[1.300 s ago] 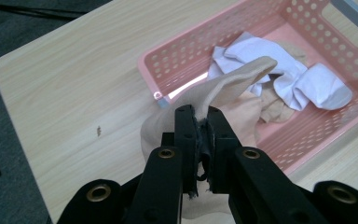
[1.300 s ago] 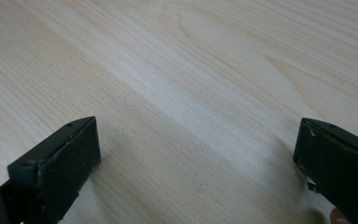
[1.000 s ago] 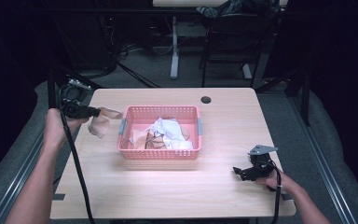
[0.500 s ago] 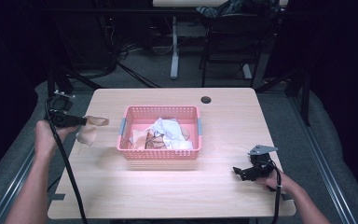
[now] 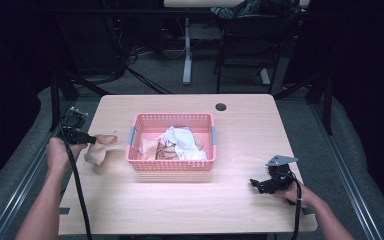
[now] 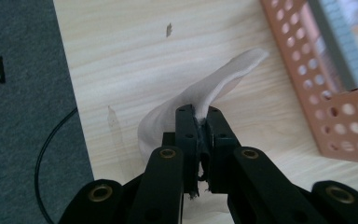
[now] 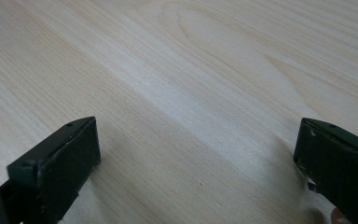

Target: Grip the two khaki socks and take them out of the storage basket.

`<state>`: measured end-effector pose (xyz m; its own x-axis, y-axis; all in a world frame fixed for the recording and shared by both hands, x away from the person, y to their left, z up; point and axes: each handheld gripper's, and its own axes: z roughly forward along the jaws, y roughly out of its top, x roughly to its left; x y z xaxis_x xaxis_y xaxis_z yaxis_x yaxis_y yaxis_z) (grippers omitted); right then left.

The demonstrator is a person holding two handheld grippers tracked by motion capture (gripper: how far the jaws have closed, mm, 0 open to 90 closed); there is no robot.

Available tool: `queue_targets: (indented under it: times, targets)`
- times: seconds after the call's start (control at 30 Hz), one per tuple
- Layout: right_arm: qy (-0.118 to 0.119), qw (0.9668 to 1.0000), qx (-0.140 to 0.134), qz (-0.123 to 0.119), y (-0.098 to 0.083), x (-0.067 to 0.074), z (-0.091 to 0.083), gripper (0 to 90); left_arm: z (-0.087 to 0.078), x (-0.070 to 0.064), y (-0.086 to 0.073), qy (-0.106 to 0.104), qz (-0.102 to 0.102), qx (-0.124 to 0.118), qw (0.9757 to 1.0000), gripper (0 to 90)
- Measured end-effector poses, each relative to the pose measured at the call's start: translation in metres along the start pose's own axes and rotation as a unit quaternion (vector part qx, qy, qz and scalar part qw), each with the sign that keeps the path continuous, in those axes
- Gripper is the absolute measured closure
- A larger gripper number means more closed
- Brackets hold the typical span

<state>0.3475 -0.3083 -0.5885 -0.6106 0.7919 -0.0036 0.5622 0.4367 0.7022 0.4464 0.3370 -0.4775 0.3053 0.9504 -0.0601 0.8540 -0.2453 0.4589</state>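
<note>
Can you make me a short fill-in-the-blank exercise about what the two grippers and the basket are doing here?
1. The left gripper is shut on a pale beige piece of ____.
2. The pink perforated plastic basket stands on the light wooden ____.
3. The right gripper has its jaws ____ over bare wood.

Missing words: cloth; table; open

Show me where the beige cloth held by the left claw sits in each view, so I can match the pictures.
High view: beige cloth at the left table edge, beside the pink basket, pinched by the left claw.
Left gripper view: cloth at centre, rising from between the shut jaws.
Right gripper view: bare tabletop between open jaws; no cloth.
Shared landmark: the pink basket, at the right of the left gripper view.
</note>
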Motion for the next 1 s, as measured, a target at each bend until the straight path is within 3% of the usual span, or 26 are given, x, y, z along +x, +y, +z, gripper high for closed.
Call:
queue_targets:
  times: [0.17,0.27,0.6,0.73,0.83,1.0]
  targets:
    - [0.0,1.0,0.0,0.0,0.0,0.0,0.0,0.0,0.025,0.005,-0.007,-0.006,-0.022,0.017,0.9996,85.7]
    - [0.0,1.0,0.0,0.0,0.0,0.0,0.0,0.0,0.038,0.005,-0.011,-0.008,-0.022,0.033,0.9992,85.7]
    - [-0.001,1.0,0.0,0.0,0.0,0.0,0.0,0.0,0.06,0.01,-0.017,-0.022,-0.036,0.039,0.9983,79.3]
    - [-0.001,1.0,-0.002,0.002,0.0,0.0,0.0,0.0,0.059,0.01,-0.018,-0.033,-0.043,0.029,0.9981,66.8]
    - [-0.001,1.0,-0.002,0.002,0.0,0.0,0.0,0.0,0.051,0.008,-0.019,-0.021,-0.038,0.018,0.9989,48.5]
    - [-0.001,1.0,-0.002,0.002,0.0,0.0,0.0,0.0,0.033,0.004,-0.021,-0.022,-0.037,-0.008,0.999,25.5]
